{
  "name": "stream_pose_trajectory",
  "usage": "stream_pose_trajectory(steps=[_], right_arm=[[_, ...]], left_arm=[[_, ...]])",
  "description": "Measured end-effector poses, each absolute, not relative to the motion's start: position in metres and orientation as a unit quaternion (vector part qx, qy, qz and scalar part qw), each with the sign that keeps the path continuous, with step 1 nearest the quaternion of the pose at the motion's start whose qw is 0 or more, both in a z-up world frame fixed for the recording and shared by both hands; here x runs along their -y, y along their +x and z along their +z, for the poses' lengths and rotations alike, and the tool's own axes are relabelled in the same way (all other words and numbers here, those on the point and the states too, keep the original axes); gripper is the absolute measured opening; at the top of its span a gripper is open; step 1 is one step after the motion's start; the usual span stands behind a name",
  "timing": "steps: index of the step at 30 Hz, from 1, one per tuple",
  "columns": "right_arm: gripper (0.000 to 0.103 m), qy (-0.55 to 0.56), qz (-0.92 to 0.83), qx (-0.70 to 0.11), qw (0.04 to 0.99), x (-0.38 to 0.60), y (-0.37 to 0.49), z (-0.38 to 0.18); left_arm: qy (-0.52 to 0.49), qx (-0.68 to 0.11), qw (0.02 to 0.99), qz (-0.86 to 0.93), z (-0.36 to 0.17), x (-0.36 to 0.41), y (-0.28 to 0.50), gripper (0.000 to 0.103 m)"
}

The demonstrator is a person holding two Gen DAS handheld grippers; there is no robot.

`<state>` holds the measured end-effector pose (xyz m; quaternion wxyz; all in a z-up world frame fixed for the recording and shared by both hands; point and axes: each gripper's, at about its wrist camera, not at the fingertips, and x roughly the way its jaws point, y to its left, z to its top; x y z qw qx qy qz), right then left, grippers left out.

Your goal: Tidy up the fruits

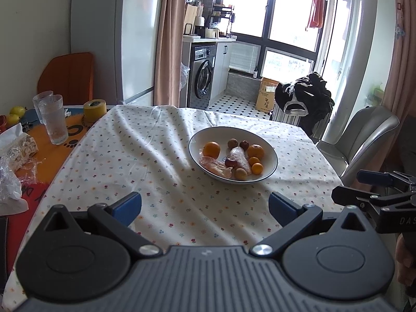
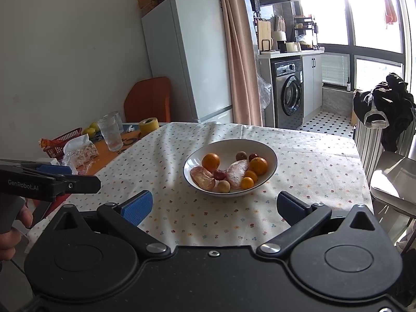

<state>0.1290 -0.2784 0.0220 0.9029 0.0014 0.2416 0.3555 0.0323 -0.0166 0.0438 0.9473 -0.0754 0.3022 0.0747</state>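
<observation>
Two hand-held grippers (image 1: 205, 209) (image 2: 214, 208); bowl (image 1: 270, 167): four oranges (image 1: 211, 149).

Daylight floods in from the windows (image 1: 291, 7) at upper right, blown out to white glare. Soft shadows ripple across the tablecloth (image 2: 299, 161). Fisheye bending darkens the corners; distant shelves look perhaps slightly blurred.

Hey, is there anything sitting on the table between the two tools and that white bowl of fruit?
Nothing visible. Only bare flowered tablecloth lies between the open left tool and the white bowl, and likewise ahead of the open right tool. The glasses and yellow tape roll stand far off to the left.
</observation>
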Motion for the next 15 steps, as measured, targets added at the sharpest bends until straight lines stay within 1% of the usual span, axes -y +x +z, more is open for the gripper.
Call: stream_pose_trajectory(steps=[15], right_arm=[[0.103,0.004,0.353,-0.243,0.904,0.2812,0.1281,0.0236]], left_arm=[[-0.074,-0.305,0.947,0.073,0.0426,0.0158,0.0319,0.103]])
